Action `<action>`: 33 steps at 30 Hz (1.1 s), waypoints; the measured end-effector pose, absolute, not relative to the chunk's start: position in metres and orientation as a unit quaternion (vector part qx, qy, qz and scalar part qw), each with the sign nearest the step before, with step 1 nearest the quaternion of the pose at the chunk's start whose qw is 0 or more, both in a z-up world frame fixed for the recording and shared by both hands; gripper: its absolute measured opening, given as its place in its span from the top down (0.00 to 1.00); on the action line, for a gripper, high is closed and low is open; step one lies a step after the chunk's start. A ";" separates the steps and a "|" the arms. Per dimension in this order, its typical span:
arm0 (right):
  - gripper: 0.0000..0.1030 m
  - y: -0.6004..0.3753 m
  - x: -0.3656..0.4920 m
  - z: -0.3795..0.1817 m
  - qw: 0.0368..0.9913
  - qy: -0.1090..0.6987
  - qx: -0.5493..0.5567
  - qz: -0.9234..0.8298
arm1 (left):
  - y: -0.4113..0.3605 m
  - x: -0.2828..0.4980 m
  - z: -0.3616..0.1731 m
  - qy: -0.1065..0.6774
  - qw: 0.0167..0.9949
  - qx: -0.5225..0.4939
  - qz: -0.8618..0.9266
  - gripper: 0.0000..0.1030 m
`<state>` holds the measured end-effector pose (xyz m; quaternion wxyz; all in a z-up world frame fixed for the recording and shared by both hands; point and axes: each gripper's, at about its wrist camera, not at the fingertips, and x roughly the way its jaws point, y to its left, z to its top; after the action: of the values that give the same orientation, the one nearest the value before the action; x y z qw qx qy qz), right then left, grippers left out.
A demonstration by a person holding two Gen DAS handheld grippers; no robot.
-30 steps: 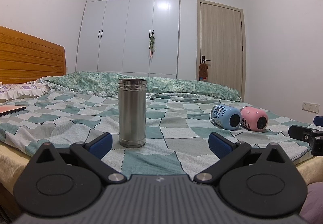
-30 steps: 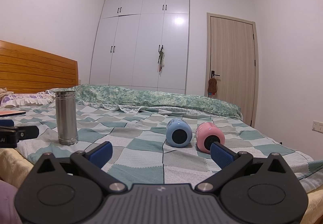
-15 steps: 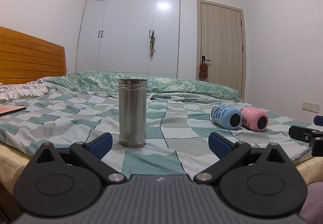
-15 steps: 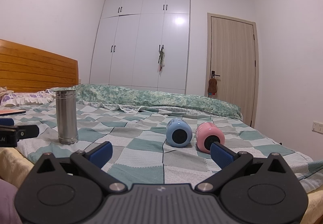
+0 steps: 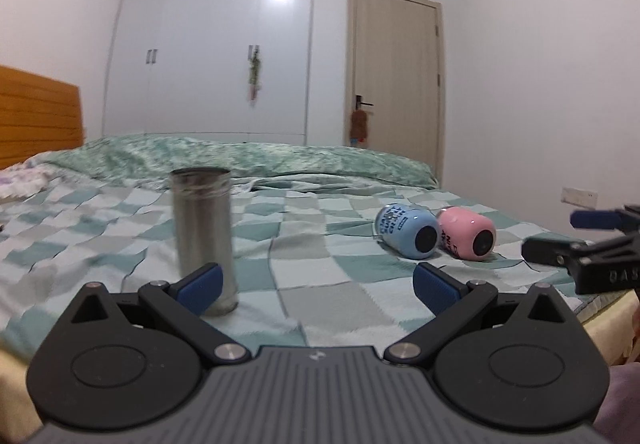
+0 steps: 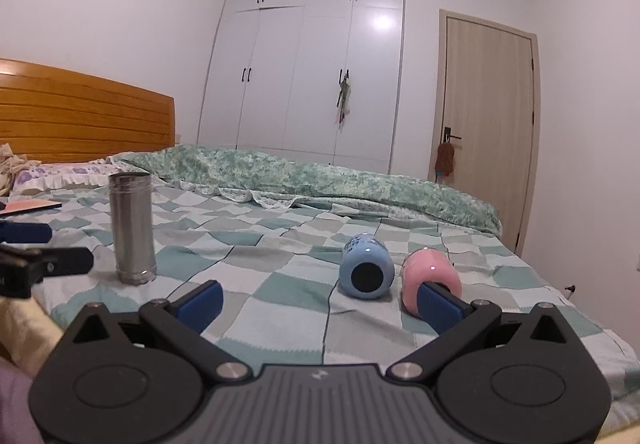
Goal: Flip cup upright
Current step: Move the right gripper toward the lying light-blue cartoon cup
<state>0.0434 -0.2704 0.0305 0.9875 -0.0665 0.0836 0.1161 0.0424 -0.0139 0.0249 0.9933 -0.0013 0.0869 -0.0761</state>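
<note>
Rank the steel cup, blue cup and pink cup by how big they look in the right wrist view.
1. steel cup, tallest, standing upright.
2. blue cup and pink cup: lying on their sides, alike in size; the gripper finger covers part of the pink one.

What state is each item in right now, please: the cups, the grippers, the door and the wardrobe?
Steel cup: upright on the bed.
Blue cup: lying on its side.
Pink cup: lying on its side.
Left gripper: open, empty.
Right gripper: open, empty.
Door: closed.
Wardrobe: doors closed.
</note>
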 end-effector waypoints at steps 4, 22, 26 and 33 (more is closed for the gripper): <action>0.00 -0.275 0.072 0.042 0.986 0.098 -0.068 0.118 | -0.023 0.068 0.031 0.094 0.991 0.018 -0.095 0.00; 0.00 -0.261 0.247 0.064 0.969 0.208 -0.088 0.102 | -0.056 0.231 0.036 0.157 0.967 0.106 -0.172 0.00; 0.00 -0.259 0.290 0.060 0.961 0.243 -0.084 0.099 | -0.059 0.264 0.032 0.173 0.961 0.109 -0.187 0.00; 0.00 -0.254 0.352 0.051 0.944 0.307 -0.079 0.096 | -0.056 0.319 0.030 0.204 0.942 0.119 -0.238 0.00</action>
<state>0.3523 -0.2538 0.0509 0.9435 -0.0787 0.3072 0.0962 0.3193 -0.0557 0.0296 0.9423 0.1186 0.2041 -0.2376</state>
